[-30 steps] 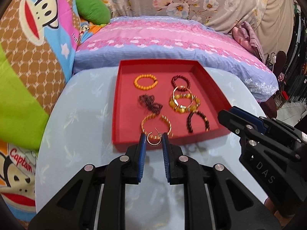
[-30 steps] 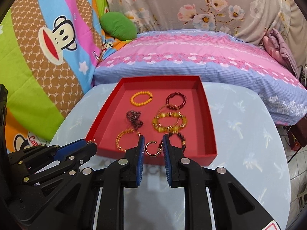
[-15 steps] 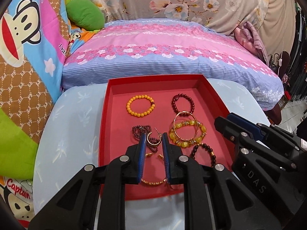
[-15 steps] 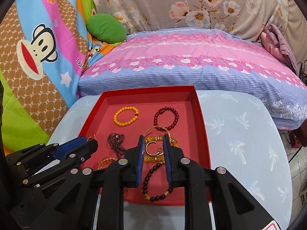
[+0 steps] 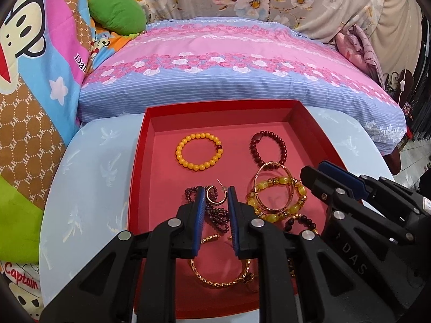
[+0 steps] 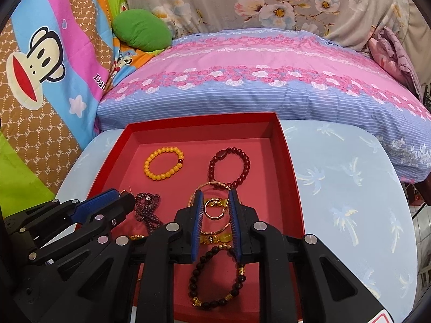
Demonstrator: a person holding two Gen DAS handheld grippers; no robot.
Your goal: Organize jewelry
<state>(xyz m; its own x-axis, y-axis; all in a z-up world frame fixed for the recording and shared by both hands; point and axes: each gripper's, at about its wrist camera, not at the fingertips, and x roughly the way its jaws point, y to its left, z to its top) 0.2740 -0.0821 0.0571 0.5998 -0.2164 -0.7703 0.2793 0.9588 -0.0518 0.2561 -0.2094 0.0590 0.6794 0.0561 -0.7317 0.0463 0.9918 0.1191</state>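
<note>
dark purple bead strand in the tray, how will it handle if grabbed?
The dark purple bead strand lies bunched in loose folds, so it's probably floppy and would drape from one pinch. Its small round beads look smooth, likely slippery between fingers, and it may drag along the tray.

One red tray [image 5: 136, 177] on the table [image 5: 89, 177]. Beaded bracelets: five, namely one yellow [image 5: 198, 151] and one dark red [image 5: 268, 146] toward the far edge, one purple [image 6: 149, 210], one yellow-green [image 5: 277, 200], one black [image 6: 216, 277]. Gold bangles: two [image 5: 272, 185] [image 5: 221, 278]. Hoop earrings: two [image 5: 215, 195] [image 6: 214, 210].
</note>
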